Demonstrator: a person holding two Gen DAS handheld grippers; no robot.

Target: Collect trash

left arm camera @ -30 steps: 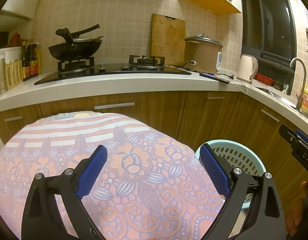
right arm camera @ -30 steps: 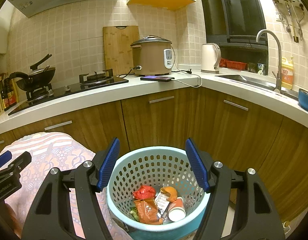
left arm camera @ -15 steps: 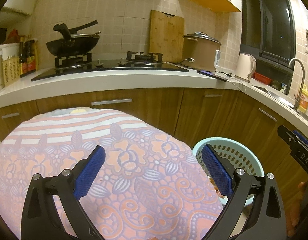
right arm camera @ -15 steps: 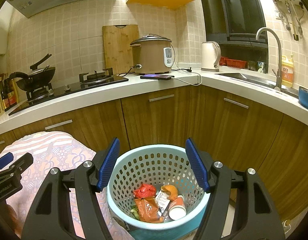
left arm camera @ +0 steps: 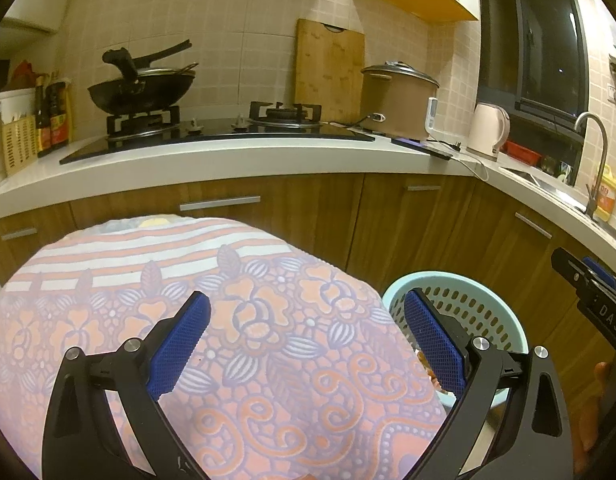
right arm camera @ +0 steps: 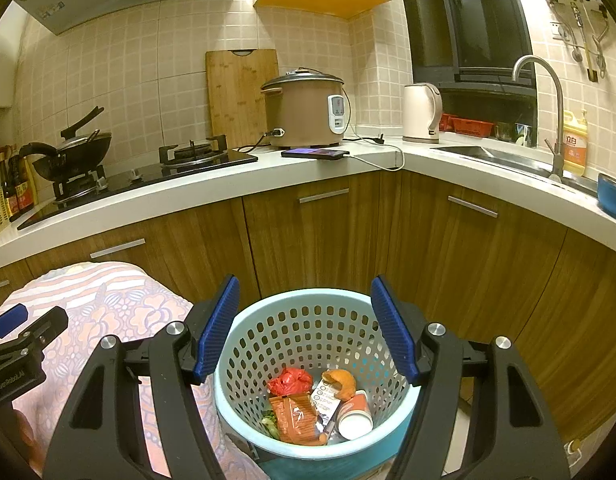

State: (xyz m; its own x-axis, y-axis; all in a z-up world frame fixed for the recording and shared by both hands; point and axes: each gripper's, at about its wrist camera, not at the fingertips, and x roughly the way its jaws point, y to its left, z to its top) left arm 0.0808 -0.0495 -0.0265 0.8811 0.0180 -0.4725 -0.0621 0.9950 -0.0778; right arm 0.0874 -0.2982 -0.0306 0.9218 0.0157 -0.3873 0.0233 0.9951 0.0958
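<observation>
A light blue perforated basket (right arm camera: 308, 312) stands on the floor before the cabinets and holds trash: a red crumpled bag (right arm camera: 289, 381), an orange wrapper (right arm camera: 295, 420), an orange peel (right arm camera: 341, 382) and a paper cup (right arm camera: 355, 420). My right gripper (right arm camera: 305, 330) hovers above the basket, open, with nothing between its blue pads. My left gripper (left arm camera: 306, 344) hangs open and empty over a flower-patterned cloth (left arm camera: 244, 320); the basket (left arm camera: 484, 312) lies to its right. The left gripper's body (right arm camera: 20, 344) shows at the right wrist view's left edge.
A white counter (right arm camera: 388, 160) wraps around the corner over wooden cabinets (right arm camera: 316, 232). On it stand a wok (left arm camera: 140, 90), a gas hob (left arm camera: 284, 114), a cutting board (right arm camera: 240, 92), a rice cooker (right arm camera: 308, 110), a phone (right arm camera: 314, 153), a kettle (right arm camera: 422, 112) and a sink tap (right arm camera: 544, 112).
None beyond a slight downward shift of the left wrist view; both grippers keep their place and stay open.
</observation>
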